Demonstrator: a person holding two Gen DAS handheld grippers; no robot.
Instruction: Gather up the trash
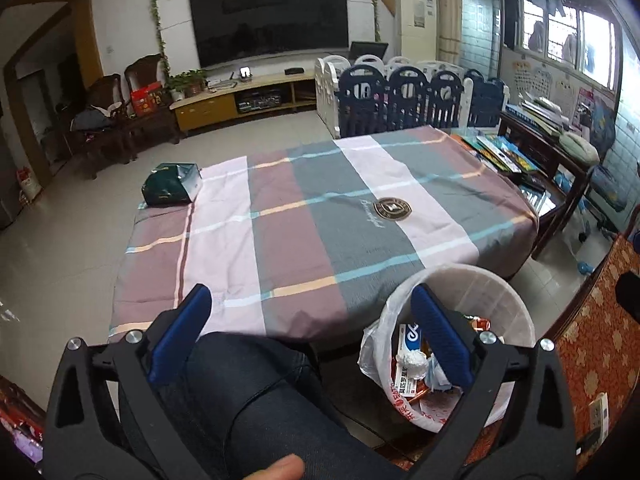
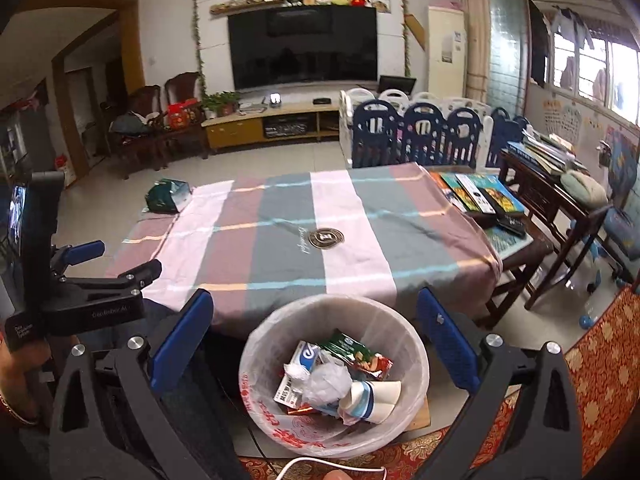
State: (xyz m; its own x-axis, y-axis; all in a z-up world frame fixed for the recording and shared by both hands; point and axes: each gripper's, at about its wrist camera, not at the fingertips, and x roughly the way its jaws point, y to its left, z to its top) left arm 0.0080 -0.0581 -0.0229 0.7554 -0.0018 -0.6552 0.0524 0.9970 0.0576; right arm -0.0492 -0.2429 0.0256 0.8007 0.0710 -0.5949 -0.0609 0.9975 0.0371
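Observation:
A white trash bin (image 2: 404, 332) with a plastic liner stands on the floor at the near edge of the table. It holds a toothpaste box (image 2: 306, 354), a snack wrapper (image 2: 358, 356), crumpled paper (image 2: 330, 378) and a paper cup (image 2: 374, 398). My right gripper (image 2: 315, 298) hangs open above the bin with nothing between its fingers. My left gripper (image 1: 310, 296) is open too and holds nothing. It sits over a person's knee (image 1: 256, 392), with the bin (image 1: 484, 280) at its right finger. A dark green bag (image 1: 172, 184) lies on the table's far left corner.
A striped cloth (image 1: 320, 200) covers the table. Books (image 2: 476, 194) lie on its right end. A dark wooden side table (image 2: 560, 200) and a blue-and-white playpen fence (image 2: 420, 132) stand beyond. A red patterned fabric surface (image 2: 600, 360) is at the near right.

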